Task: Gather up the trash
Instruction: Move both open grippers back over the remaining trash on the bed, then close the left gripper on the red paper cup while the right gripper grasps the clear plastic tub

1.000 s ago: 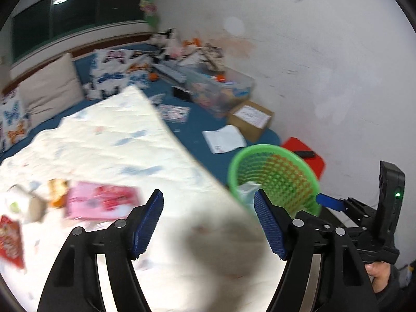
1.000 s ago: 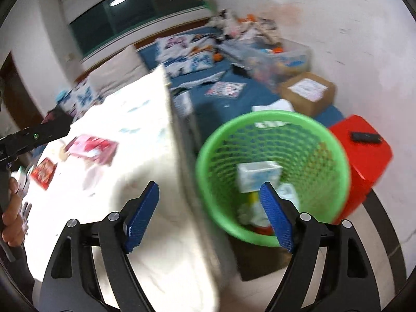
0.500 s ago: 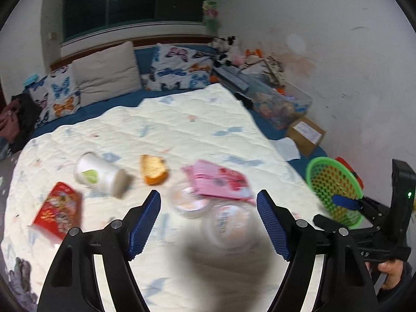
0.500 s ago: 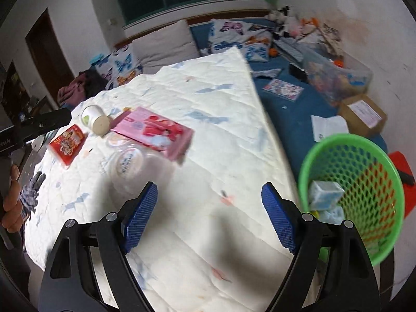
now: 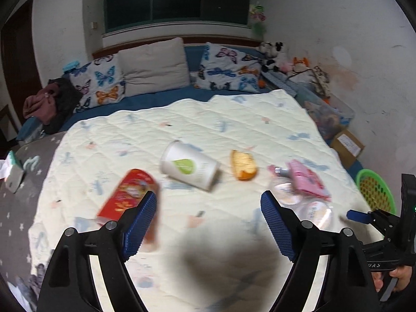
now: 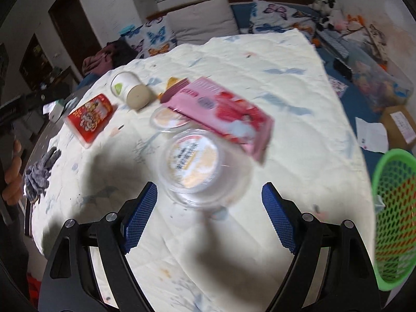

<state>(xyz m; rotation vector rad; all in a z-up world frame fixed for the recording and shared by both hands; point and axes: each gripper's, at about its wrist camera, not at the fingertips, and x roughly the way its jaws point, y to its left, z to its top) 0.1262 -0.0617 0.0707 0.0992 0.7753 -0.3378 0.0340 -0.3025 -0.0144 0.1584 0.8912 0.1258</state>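
Observation:
Trash lies on a cream quilt (image 5: 182,119) on the bed: a red snack packet (image 5: 127,195), a white paper cup (image 5: 188,166) on its side, an orange bread piece (image 5: 243,166), a pink packet (image 5: 305,179) and clear plastic tubs (image 5: 314,212). My left gripper (image 5: 209,223) hangs over the quilt, jaws opening, nothing between them; the red packet is by its left finger. In the right wrist view my right gripper (image 6: 208,218) is also opening, empty, just short of a clear tub (image 6: 197,163). The pink packet (image 6: 223,114), red packet (image 6: 89,115) and cup (image 6: 130,91) lie beyond.
A green mesh basket (image 6: 392,208) stands off the bed's right edge, seen small as basket (image 5: 374,189) in the left view. Pillows (image 5: 153,65) line the headboard. A cardboard box (image 5: 347,147) and a clear bin of clutter (image 6: 374,80) sit along the right wall. A grey rag (image 6: 39,171) lies at the quilt's left edge.
Both views have swung left from the green basket to the bed. The trash on the quilt now fills the middle of each view. Both pairs of jaws stand a little wider.

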